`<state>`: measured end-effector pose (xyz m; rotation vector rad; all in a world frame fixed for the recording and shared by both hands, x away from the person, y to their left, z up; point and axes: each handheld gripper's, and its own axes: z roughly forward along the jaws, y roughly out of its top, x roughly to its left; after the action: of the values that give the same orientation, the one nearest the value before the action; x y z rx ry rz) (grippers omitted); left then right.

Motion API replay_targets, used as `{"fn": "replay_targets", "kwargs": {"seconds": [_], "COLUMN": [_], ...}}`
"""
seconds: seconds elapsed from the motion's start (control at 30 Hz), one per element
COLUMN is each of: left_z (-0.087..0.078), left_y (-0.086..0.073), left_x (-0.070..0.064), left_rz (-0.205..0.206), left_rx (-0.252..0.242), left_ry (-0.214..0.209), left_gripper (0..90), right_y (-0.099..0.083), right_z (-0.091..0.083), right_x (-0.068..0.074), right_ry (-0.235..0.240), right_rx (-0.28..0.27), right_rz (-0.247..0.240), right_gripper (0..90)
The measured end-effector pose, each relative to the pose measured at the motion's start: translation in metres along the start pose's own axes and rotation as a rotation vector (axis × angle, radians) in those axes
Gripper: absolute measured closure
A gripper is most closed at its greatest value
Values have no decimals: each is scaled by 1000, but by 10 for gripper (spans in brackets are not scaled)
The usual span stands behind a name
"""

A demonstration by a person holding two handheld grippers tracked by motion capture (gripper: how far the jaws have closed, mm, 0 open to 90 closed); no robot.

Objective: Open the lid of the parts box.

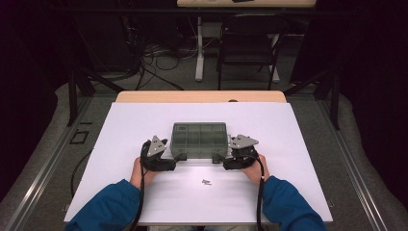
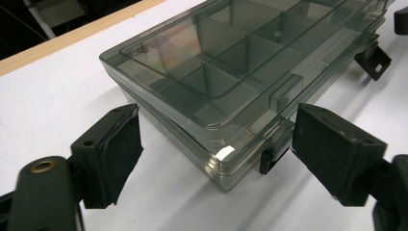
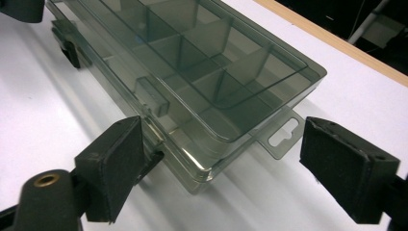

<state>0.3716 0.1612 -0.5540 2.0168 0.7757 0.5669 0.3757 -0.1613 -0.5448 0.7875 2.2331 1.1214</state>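
Organizer box, smoky clear plastic, lid down, lies flat near the middle of the white table sheet, long axis running 9 to 3 o'clock across the table, latch edge turned toward the person at 6 o'clock.

High view: left gripper at the box's near left corner, right gripper at the near right corner, one hand behind each. A few small dark parts lie on the sheet at 6 o'clock from the box, apart from it.

Left gripper view: left gripper jaws spread wide, straddling the box corner without touching it; a black latch sits just beside the right jaw. A second latch shows farther along the same edge. Dividers visible through the lid.

Right gripper view: right gripper jaws likewise apart, gripping nothing, the opposite box corner between them. This view alone picks up a clear hang tab with a slot, sticking out from the short end of the box. Wooden table edge beyond
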Motion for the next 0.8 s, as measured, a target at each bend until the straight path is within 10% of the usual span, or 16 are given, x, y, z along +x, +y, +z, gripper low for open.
{"fn": "replay_targets", "kwargs": {"seconds": [0.8], "left_z": [-2], "left_y": [2], "left_x": [0], "left_rz": [22], "left_rx": [-34], "left_ry": [18], "left_gripper": [366], "right_y": [2], "right_z": [-5], "right_x": [-1], "right_ry": [-48], "right_rx": [-67], "right_rz": [-36], "right_gripper": [403]}}
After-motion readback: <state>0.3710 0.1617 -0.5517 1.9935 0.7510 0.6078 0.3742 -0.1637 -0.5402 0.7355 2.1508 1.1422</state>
